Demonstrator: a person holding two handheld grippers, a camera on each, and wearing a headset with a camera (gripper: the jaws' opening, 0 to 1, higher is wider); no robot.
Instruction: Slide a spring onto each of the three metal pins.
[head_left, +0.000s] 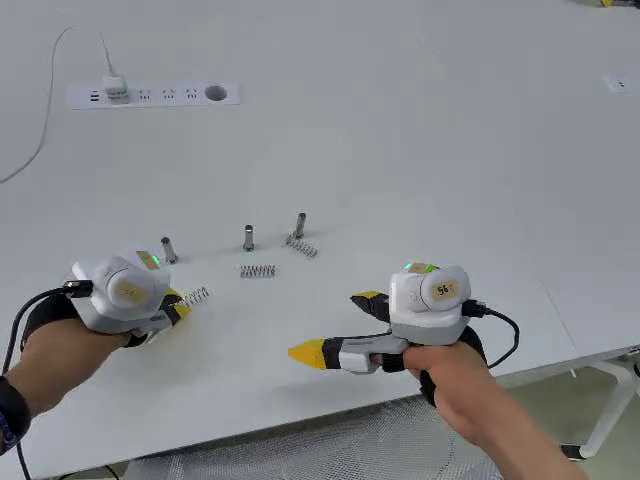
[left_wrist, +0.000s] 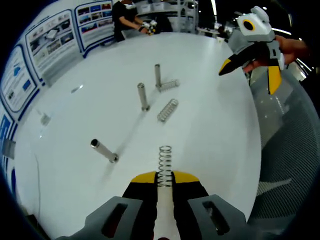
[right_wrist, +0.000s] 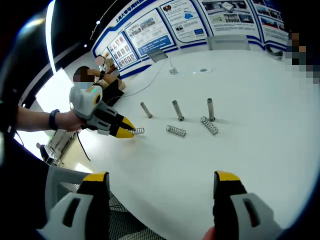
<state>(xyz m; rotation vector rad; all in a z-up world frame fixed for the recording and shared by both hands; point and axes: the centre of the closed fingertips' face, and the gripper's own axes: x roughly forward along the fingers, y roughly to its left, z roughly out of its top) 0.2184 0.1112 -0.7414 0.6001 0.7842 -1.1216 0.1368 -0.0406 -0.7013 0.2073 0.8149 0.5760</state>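
Steel spring (left_wrist: 164, 160) clamped in L gripper (left_wrist: 164, 176); R gripper (right_wrist: 161, 177) jaws apart, idle. Prob. 1st pin: next needs coil bore lined up over nearest pin (left_wrist: 104, 151).

place: lab or demo hall with a shared workbench
bench: wide white table (head_left: 420, 150)
power: strip (head_left: 152, 95) at 11 o'clock in the head view, with a plug (head_left: 114, 86) in it
walls: blue-edged posters (right_wrist: 150, 30) at 12 o'clock in the right gripper view
seating: mesh chair (left_wrist: 290, 150) at 3 o'clock in the left gripper view
others: person (left_wrist: 125, 17) at the table's far edge, 12 o'clock in the left gripper view
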